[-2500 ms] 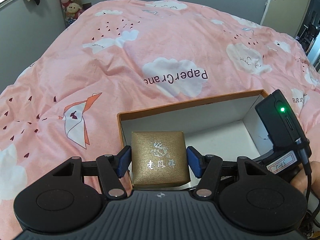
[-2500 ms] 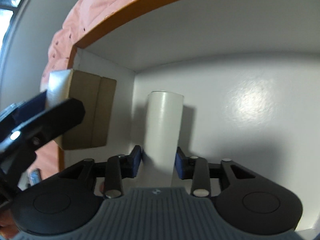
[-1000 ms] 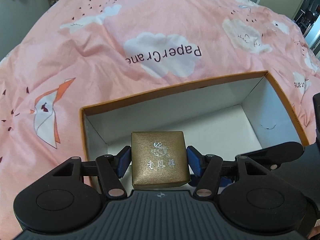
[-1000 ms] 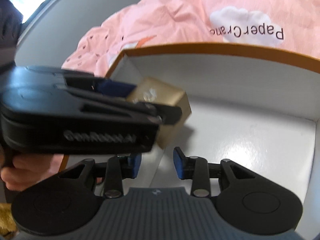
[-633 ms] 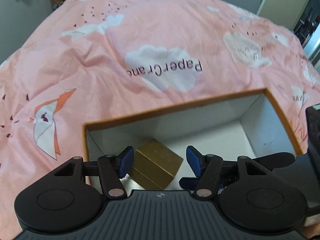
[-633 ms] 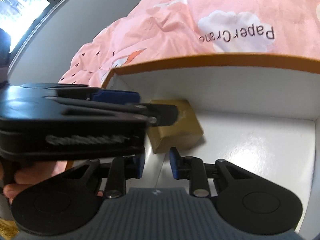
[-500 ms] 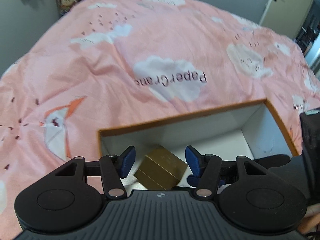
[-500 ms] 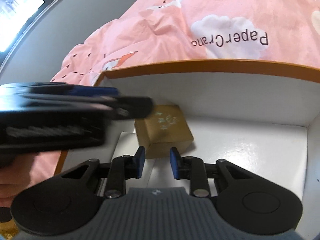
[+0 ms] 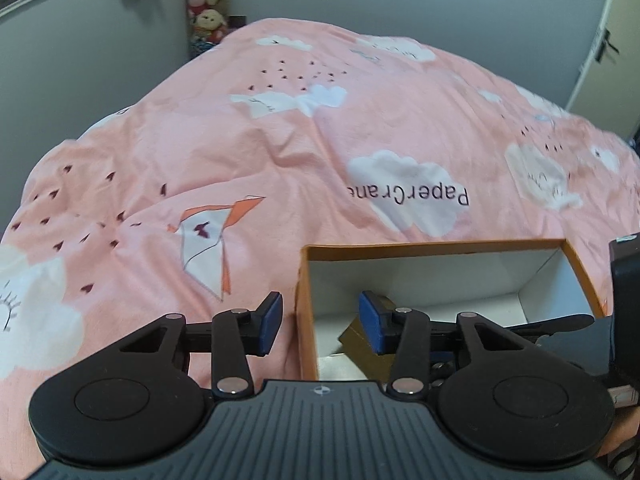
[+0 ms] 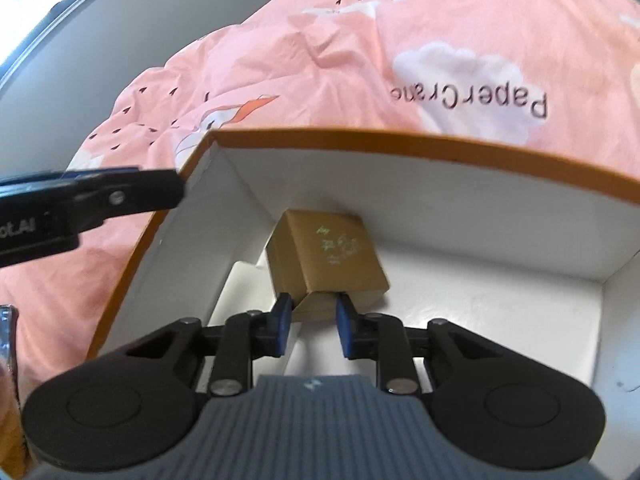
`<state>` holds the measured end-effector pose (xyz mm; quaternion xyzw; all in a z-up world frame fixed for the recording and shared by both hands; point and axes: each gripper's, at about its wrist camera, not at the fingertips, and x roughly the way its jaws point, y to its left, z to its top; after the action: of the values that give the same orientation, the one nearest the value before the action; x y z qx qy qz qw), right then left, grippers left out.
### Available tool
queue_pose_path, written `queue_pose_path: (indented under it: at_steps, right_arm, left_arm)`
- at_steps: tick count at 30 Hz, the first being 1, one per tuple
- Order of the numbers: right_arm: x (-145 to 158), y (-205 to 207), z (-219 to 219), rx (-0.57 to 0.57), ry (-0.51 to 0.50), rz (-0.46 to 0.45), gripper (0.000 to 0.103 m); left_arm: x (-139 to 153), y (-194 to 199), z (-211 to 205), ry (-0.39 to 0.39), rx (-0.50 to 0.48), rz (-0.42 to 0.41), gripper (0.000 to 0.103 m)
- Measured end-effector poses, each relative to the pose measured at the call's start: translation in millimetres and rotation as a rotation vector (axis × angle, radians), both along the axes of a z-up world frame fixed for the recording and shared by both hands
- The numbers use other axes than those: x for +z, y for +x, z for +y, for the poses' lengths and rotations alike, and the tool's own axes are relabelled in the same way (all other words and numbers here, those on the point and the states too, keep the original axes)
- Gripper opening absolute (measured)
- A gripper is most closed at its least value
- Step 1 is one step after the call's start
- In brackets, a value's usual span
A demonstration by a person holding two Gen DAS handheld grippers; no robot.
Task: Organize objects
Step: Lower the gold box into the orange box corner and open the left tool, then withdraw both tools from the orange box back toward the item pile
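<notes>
1. The box (image 10: 400, 148) is an open carton with an orange rim and white inner walls. It sits on a pink quilt (image 9: 280, 140) printed with clouds and paper cranes.
2. The gold case (image 10: 336, 252) lies on the box floor in the far left corner, close to the back wall. It is tilted, with one edge raised. Its printed face points up.
3. A white piece (image 10: 244, 276) lies on the box floor just left of the gold case, against the left wall. What it is cannot be told.
4. The left gripper (image 9: 318, 322) holds nothing. Its jaws are closing and are still apart. In its own view the left wall of the box shows in the gap between the blue pads, with no contact visible. The gold case (image 9: 360, 340) shows partly behind the right pad.
5. In the right wrist view, the left gripper (image 10: 120, 196) shows side-on at the outer left corner of the box.
6. The right gripper (image 10: 310, 322) holds nothing. Its jaws are closing and the gap is narrow. It points down into the box, with its tips just short of the near edge of the gold case.
</notes>
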<state>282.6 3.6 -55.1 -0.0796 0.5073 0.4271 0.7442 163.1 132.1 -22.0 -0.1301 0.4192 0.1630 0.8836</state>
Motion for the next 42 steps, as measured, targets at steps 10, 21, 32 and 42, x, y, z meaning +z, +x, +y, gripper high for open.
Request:
queue_pose_path:
  at_steps: [10, 21, 32, 42]
  right_arm:
    - [12.6, 8.5, -3.1, -0.098, -0.006, -0.132, 0.014]
    - [9.4, 18.8, -19.3, -0.218, 0.034, -0.026, 0.021]
    - [3.5, 23.9, 5.5, -0.164, 0.012, -0.058, 0.013]
    - [-0.6, 19.3, 38.1, -0.067, 0.074, -0.005, 0.010]
  left_arm:
    - [-10.2, -10.5, 0.2, 0.029, 0.004, 0.001, 0.051]
    - [-26.4, -11.5, 3.3, -0.021, 0.018, 0.049, 0.045]
    - [-35.0, -12.7, 9.6, -0.095, 0.013, 0.054, 0.033]
    - [-39.5, -13.4, 13.1, -0.108, 0.019, 0.060, 0.033]
